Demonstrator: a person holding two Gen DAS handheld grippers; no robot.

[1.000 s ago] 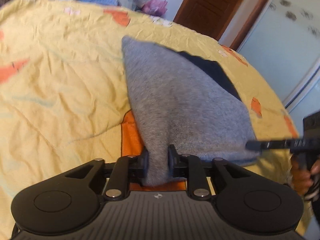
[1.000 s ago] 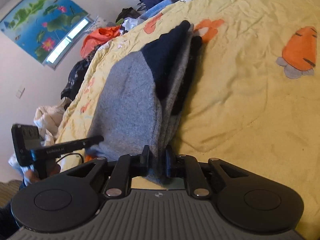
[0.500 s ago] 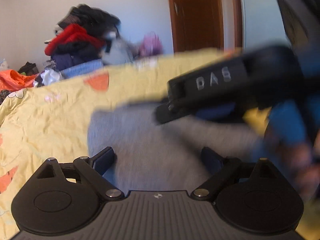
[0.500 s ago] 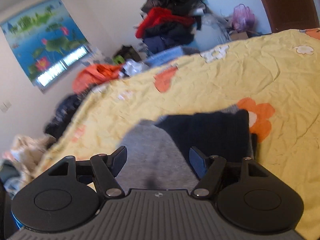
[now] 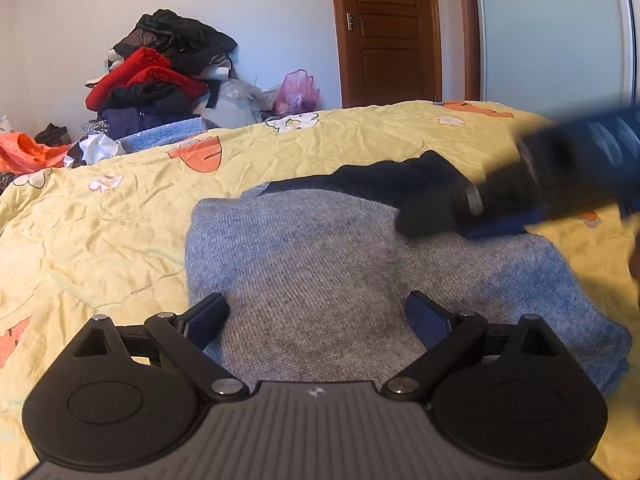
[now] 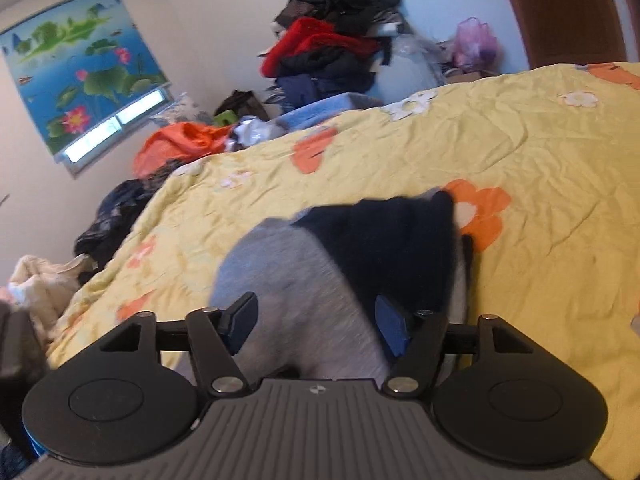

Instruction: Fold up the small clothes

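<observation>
A small grey knit garment (image 5: 320, 268) with a dark navy part (image 5: 392, 184) lies folded on the yellow bedspread (image 5: 100, 232). My left gripper (image 5: 316, 320) is open and empty, its jaws spread just above the near edge of the grey cloth. My right gripper (image 6: 316, 324) is open and empty too, over the near end of the same garment (image 6: 288, 272), with the navy part (image 6: 392, 236) ahead of it. The right gripper's body also shows blurred at the right in the left wrist view (image 5: 560, 176).
A pile of red, black and blue clothes (image 5: 160, 80) stands against the far wall. An orange bag (image 5: 24, 152) and more clothes lie past the bed's far left. A brown door (image 5: 392, 32) and a pale wardrobe (image 5: 552, 28) are at the back right.
Both grippers let go of the grey garment and opened. They tilted up from the bed and pulled back, and the garment now lies flat on the bedspread.
</observation>
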